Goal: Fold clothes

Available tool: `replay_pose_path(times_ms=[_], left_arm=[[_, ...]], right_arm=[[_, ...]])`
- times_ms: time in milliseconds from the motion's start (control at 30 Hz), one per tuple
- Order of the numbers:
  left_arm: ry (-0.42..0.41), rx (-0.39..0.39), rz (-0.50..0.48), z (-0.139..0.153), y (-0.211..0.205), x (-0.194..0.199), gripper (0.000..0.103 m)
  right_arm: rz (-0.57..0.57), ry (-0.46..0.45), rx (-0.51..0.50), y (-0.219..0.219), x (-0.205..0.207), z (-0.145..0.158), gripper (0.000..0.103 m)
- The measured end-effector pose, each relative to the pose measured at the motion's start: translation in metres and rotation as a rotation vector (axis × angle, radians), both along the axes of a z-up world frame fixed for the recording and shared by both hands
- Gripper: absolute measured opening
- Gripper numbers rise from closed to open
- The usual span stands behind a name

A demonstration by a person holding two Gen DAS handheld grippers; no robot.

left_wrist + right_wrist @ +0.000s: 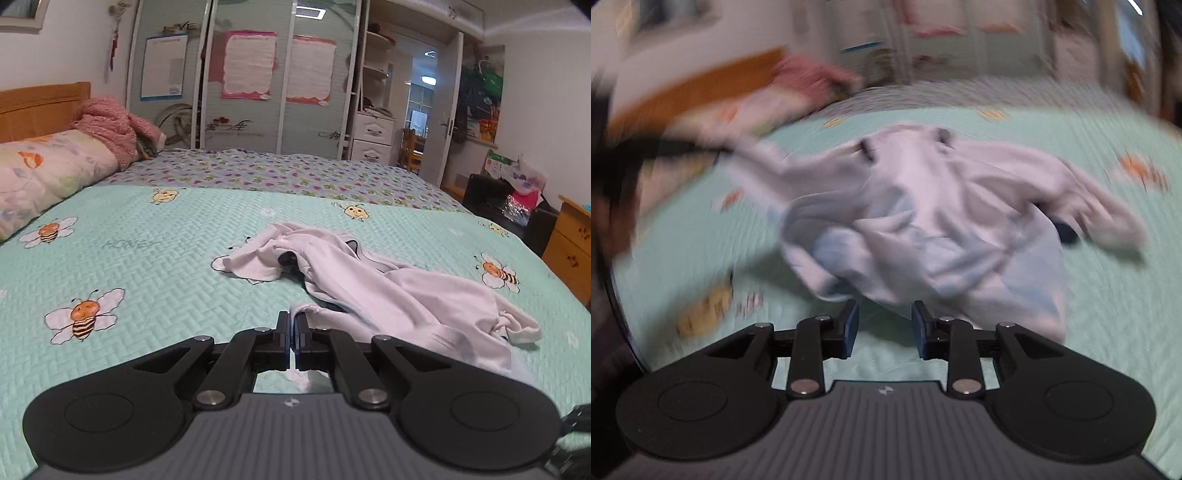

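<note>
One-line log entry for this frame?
left tool: shut on white garment edge | right tool: open, empty | garment crumpled on bed

right wrist view: wholly motion-blurred | left gripper (665, 155) at 9 o'clock: smeared, state unreadable | garment (388, 291): pinched hem mostly hidden between pads

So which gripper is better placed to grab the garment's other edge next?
Right. The right gripper is open, jaws apart just short of the white garment's near hem. The left gripper is shut on a garment edge already.
</note>
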State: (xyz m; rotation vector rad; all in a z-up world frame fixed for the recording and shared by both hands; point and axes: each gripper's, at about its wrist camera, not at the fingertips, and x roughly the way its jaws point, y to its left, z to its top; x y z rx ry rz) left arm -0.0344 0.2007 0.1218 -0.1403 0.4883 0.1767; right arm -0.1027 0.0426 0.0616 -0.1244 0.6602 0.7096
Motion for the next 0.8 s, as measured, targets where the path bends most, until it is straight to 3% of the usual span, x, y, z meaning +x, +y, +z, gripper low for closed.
replay_pose_path(times_ms=[133, 433, 467, 500, 533, 633, 733, 800], left_arm=[[-0.005, -0.017, 0.006, 0.004, 0.002, -0.003, 0.001], [-0.046, -0.073, -0.063, 0.021, -0.009, -0.011, 0.001], [-0.050, -0.068, -0.060, 0.023, -0.011, -0.011, 0.001], [-0.051, -0.048, -0.047, 0.025, -0.013, -0.010, 0.001], [-0.046, -0.027, -0.028, 0.027, -0.013, -0.009, 0.001], [-0.025, 0.004, 0.033, 0.035, -0.007, -0.012, 0.001], [-0.046, 0.027, 0.090, 0.055, 0.000, -0.028, 0.001], [-0.086, 0.034, 0.098, 0.070, 0.001, -0.040, 0.001]], right_arm=[[0.092, -0.123, -0.142, 0.032, -0.017, -0.013, 0.033], [0.150, -0.218, -0.181, 0.092, -0.012, -0.031, 0.041], [0.151, -0.229, -0.193, 0.095, -0.009, -0.032, 0.033], [0.140, -0.241, -0.204, 0.094, -0.005, -0.031, 0.018], [0.093, -0.257, -0.210, 0.085, 0.001, -0.022, 0.000], [-0.067, -0.336, -0.231, 0.045, 0.017, 0.021, 0.000], [-0.234, -0.492, -0.239, -0.010, 0.027, 0.107, 0.000], [-0.288, -0.574, -0.216, -0.039, 0.030, 0.161, 0.000]])
